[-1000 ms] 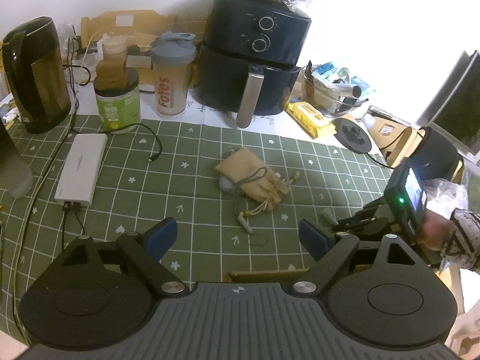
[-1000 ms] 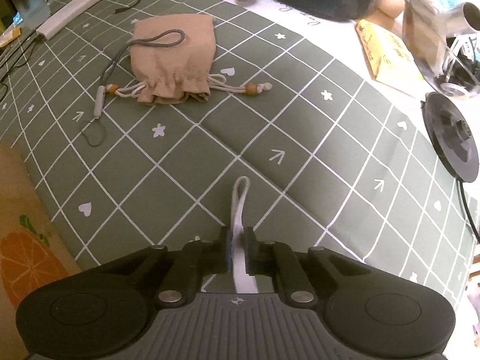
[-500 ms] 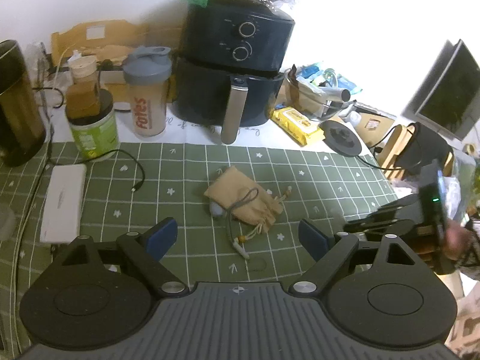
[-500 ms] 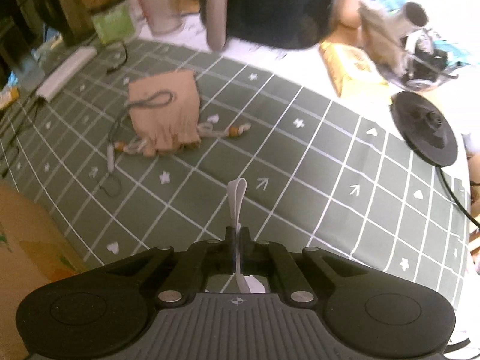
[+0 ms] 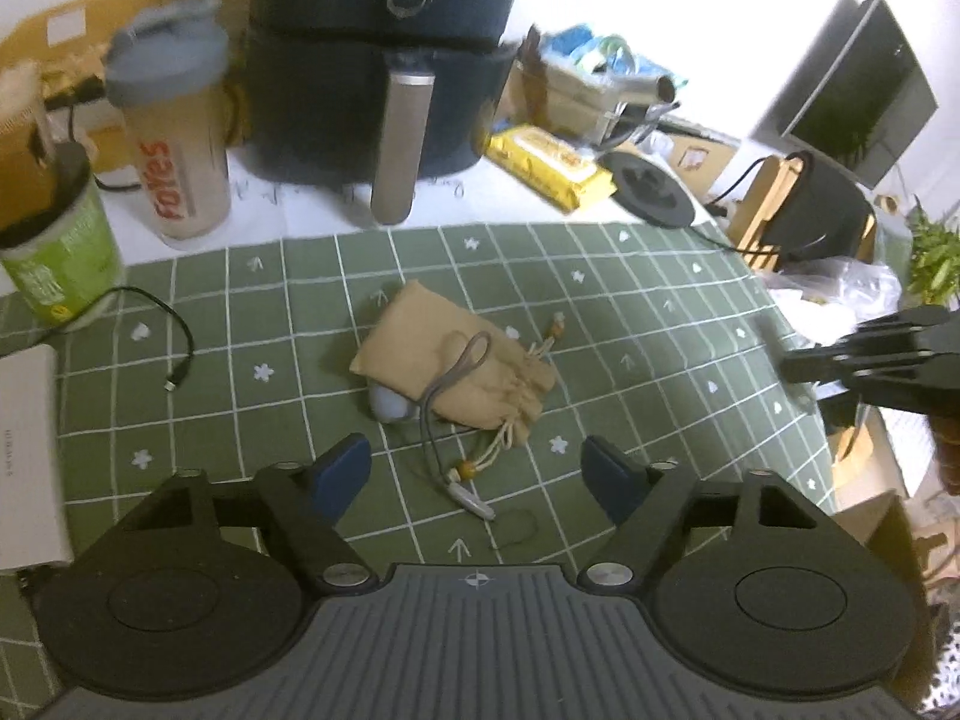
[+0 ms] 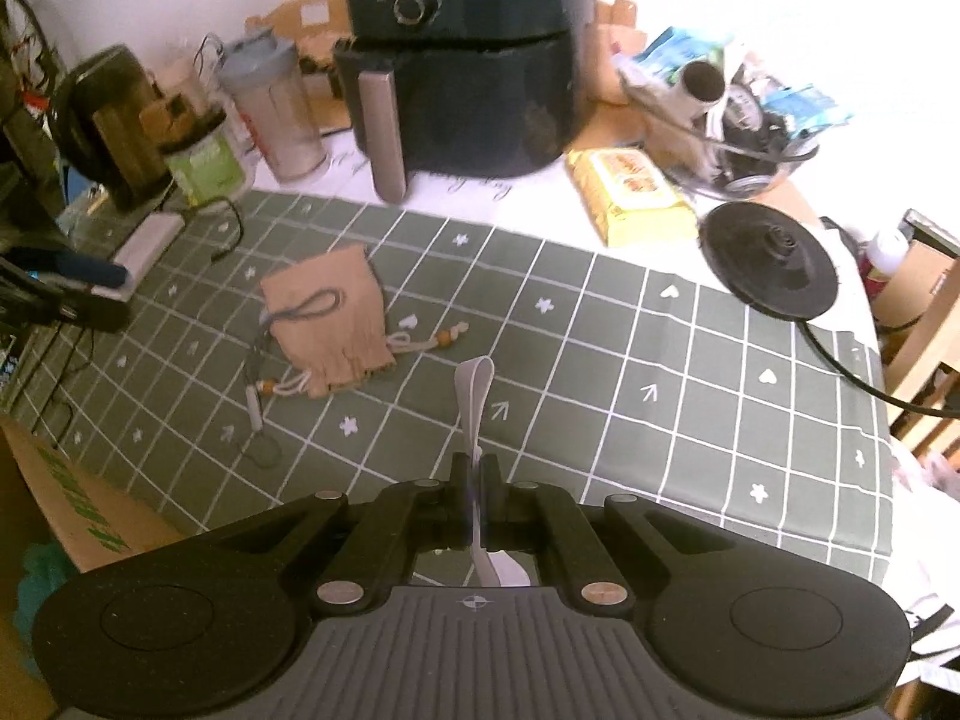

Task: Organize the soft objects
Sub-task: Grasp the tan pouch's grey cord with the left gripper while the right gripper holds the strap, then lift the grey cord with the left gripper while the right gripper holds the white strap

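A tan drawstring pouch [image 5: 456, 369] lies on the green checked mat [image 5: 648, 312], with a grey lanyard [image 5: 450, 384] across it and a pale blue soft lump [image 5: 390, 405] tucked at its near side. The pouch also shows in the right wrist view [image 6: 330, 315]. My left gripper [image 5: 477, 468] is open and empty, hovering just in front of the pouch. My right gripper [image 6: 476, 474] is shut on a white strap [image 6: 474, 396] that loops up past the fingertips, held above the mat. The right gripper also shows in the left wrist view [image 5: 870, 354].
A dark air fryer [image 5: 384, 72], a shaker bottle [image 5: 174, 138], a green tub [image 5: 54, 252] and a white power bank [image 5: 27, 450] stand at the back and left. A yellow packet [image 6: 636, 198], black round base [image 6: 768, 264] and cardboard box [image 6: 78, 510] are nearby.
Both grippers have risen and pulled back from the mat. The right gripper lifted the white strap with it. The left view shifted right and closer to the pouch.
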### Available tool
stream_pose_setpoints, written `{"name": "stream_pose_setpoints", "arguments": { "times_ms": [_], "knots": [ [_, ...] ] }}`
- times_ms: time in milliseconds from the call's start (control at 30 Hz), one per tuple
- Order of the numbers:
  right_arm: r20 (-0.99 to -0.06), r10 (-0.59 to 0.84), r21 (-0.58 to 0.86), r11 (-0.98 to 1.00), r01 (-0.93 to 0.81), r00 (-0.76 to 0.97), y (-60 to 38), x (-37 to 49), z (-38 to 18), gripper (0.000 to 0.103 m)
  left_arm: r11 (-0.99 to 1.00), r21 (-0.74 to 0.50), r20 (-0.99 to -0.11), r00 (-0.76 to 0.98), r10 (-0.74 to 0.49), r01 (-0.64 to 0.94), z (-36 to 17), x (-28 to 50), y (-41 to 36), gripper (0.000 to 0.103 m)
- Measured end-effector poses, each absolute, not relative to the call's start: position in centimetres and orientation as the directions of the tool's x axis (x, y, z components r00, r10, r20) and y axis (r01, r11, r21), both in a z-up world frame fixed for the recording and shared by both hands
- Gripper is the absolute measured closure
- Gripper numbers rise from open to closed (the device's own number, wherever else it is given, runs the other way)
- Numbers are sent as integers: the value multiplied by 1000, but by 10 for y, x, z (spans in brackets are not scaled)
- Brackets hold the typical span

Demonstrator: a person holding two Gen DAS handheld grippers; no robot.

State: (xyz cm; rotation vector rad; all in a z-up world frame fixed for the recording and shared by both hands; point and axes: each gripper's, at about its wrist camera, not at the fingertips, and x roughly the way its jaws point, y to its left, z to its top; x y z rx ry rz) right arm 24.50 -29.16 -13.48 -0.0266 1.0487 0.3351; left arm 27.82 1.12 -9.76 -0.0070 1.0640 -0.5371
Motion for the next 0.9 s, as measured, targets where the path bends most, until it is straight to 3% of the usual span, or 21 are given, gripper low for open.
{"name": "stream_pose_setpoints", "arguments": {
  "times_ms": [500, 600, 700, 900],
  "knots": [
    [-824, 225, 169, 973, -154, 520, -304, 212, -105, 99, 881, -268, -875, 284, -392, 390, -161, 322, -4, 49],
    [-821, 209, 165, 978, -131, 531, -308, 206, -101, 99, 882, -265, -886, 263, -383, 390, -173, 328, -10, 60],
    [-821, 192, 157, 981, -111, 538, -312, 201, -97, 99, 885, -252, -897, 249, -366, 392, -184, 331, -14, 64],
    [-802, 175, 166, 984, -68, 571, -320, 190, -88, 99, 893, -246, -904, 243, -351, 377, -192, 334, -14, 86]
  ]
}}
